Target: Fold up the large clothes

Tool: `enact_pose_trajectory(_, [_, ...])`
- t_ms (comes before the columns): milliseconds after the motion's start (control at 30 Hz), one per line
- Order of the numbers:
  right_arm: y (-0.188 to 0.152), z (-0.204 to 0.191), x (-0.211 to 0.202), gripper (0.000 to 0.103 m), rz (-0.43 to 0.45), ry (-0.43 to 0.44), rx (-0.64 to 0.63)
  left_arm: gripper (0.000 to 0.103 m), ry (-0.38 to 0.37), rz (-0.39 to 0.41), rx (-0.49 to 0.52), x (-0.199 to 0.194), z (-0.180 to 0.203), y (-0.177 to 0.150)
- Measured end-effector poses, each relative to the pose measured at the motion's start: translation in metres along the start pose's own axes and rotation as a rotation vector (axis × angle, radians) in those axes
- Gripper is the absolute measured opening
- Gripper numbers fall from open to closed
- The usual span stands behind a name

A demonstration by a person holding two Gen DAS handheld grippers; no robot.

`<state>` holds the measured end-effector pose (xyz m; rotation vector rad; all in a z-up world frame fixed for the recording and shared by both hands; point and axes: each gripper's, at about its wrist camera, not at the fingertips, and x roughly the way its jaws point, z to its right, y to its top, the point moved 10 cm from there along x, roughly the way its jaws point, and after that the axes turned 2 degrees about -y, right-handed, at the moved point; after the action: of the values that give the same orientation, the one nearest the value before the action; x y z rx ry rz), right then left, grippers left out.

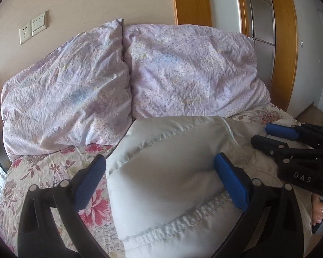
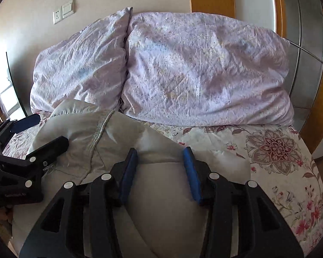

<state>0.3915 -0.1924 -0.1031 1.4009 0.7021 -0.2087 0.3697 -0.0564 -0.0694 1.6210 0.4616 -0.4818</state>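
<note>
A pale grey-white garment [image 1: 172, 172] lies bunched on the floral bedspread [image 1: 53, 172]; it also shows in the right wrist view [image 2: 157, 193]. My left gripper [image 1: 161, 163] is open, its blue pads straddling a fold of the garment near its stitched hem. My right gripper [image 2: 160, 157] is open over the garment's right part, pads apart with cloth between and below them. The right gripper appears at the right of the left wrist view [image 1: 269, 135], and the left gripper at the left of the right wrist view [image 2: 47, 129].
Two lilac crumpled pillows [image 1: 118, 81] lean against the wall at the bed's head, also in the right wrist view [image 2: 183, 71]. A wall socket and switch [image 1: 33, 30] sit above left. A wooden door frame [image 1: 284, 43] stands at the right, past the bed's edge.
</note>
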Motion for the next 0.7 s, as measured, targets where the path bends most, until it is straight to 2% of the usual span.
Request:
enact_pose_trajectory(67, [-0.003, 0.002, 0.003, 0.046, 0.007, 0.001, 0.007, 0.101, 0.007, -0.017, 0.021, 0.006, 0.006, -0.003])
enact_pose_trajectory(267, [-0.012, 0.011, 0.017, 0.047, 0.01, 0.055, 0.069, 0.101, -0.012, -0.06, 0.001, 0.022, 0.009, -0.012])
enact_pose_trajectory(700, [-0.028, 0.018, 0.046, 0.05, -0.068, 0.117, 0.137, 0.101, 0.001, -0.105, -0.024, 0.049, 0.012, -0.026])
